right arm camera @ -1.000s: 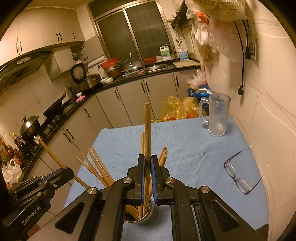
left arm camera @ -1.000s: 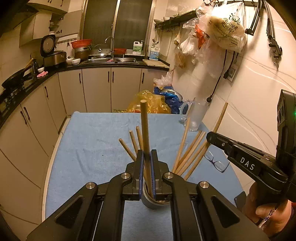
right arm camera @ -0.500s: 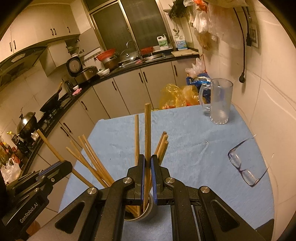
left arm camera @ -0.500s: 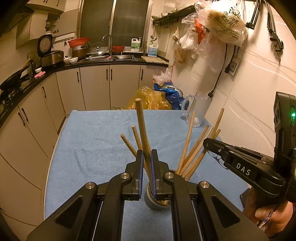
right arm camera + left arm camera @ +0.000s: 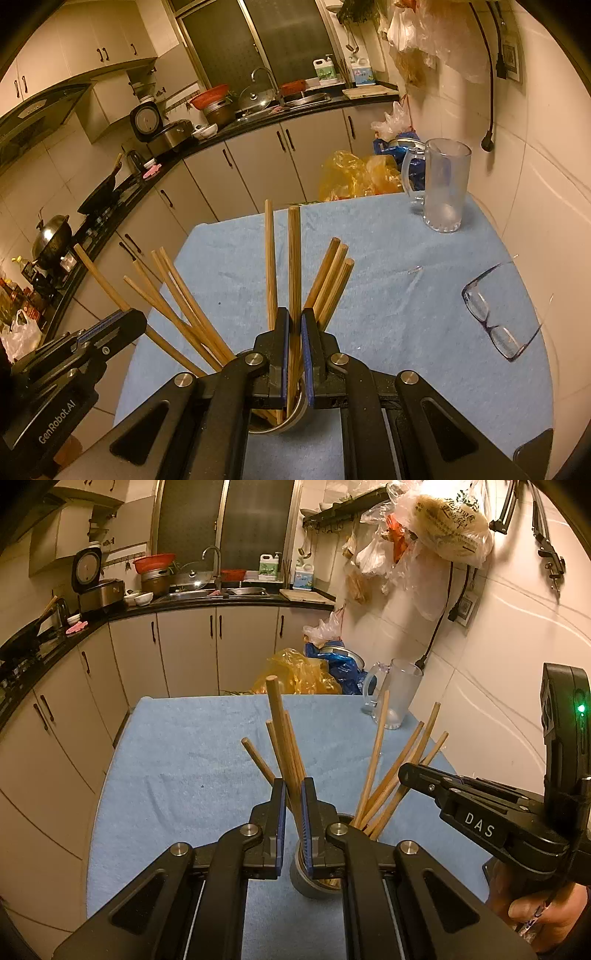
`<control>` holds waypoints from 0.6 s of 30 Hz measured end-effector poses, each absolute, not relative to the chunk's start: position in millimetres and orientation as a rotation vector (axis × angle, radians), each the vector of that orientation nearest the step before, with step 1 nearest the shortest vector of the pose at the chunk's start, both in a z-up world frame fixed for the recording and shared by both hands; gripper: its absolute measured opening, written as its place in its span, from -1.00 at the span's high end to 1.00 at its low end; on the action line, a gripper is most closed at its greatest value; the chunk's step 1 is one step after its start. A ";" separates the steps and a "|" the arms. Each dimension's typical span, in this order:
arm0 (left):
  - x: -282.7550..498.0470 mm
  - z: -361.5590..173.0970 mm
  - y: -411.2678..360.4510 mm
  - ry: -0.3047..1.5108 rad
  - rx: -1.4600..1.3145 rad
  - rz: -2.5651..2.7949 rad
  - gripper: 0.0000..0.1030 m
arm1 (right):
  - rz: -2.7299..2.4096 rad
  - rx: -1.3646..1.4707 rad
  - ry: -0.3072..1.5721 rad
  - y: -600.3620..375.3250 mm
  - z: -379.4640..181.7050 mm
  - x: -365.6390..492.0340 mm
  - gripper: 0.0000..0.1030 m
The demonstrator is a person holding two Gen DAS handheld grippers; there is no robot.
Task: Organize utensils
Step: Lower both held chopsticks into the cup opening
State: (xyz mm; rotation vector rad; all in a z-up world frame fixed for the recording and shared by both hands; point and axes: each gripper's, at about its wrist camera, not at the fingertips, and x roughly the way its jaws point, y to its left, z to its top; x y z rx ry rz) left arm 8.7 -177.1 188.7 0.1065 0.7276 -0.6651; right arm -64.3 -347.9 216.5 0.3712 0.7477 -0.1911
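Both grippers lower wooden chopsticks into a small round metal cup (image 5: 314,880) on the light-blue towel-covered table (image 5: 177,760).

The cup sits low in the centre of each frame, other chopsticks fanning from it. To finish well, each tip should reach inside the rim before release, descending straight. The left gripper (image 5: 291,812) pinches one long brown chopstick (image 5: 280,731); the right gripper (image 5: 294,336) pinches another wooden chopstick (image 5: 294,266), fingers nearly pressed together.
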 end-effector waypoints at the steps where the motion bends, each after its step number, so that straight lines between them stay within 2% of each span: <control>1: 8.5 188.8 -177.3 0.727 0.106 -0.666 0.85 | -0.190 0.372 0.749 -347.8 216.1 -64.2 0.87; 18: 5.9 175.1 -177.0 0.735 0.111 -0.674 0.85 | -0.189 0.374 0.758 -344.1 212.2 -64.2 0.87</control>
